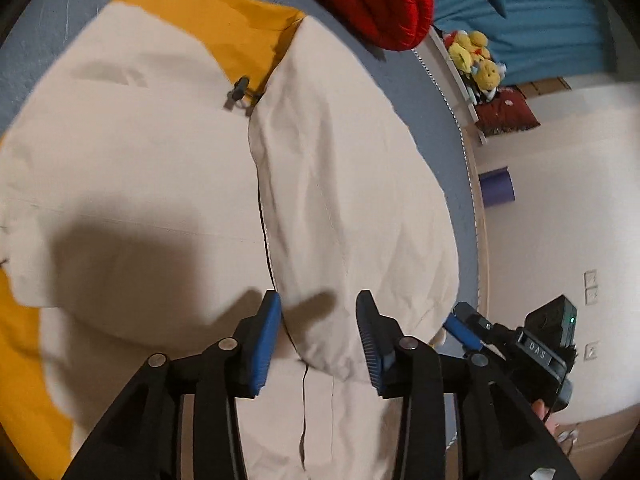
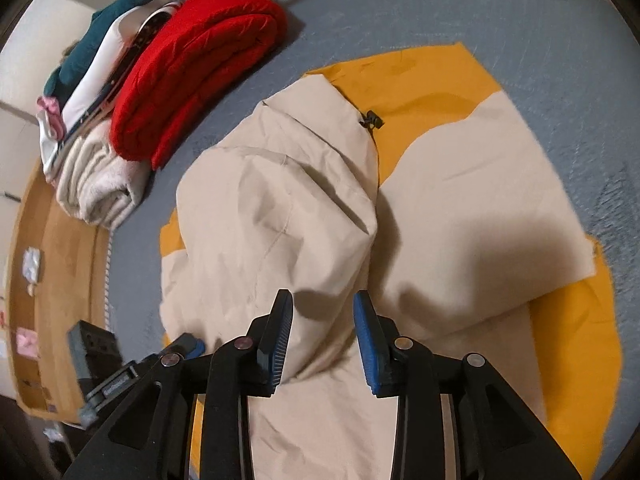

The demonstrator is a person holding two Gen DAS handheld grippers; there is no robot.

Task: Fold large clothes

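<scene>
A large beige jacket (image 1: 160, 160) with yellow lining (image 1: 224, 20) lies spread on a blue-grey bed (image 1: 40, 20). One beige panel is folded over the middle, next to a black cord toggle (image 1: 240, 90). My left gripper (image 1: 320, 316) hovers open just over the jacket's near edge, with cloth below the gap and nothing pinched. In the right wrist view the same jacket (image 2: 280, 208) shows a raised fold. My right gripper (image 2: 323, 316) stands open over that fold, and its pads do not press on it. The other gripper shows at each view's edge.
A folded red garment (image 2: 192, 80) lies on the bed beyond the jacket, beside a cream towel (image 2: 96, 188) and a stack of teal and white clothes (image 2: 100, 40). The bed's edge (image 1: 468, 160) runs close by. Plush toys (image 1: 476, 60) sit on a shelf.
</scene>
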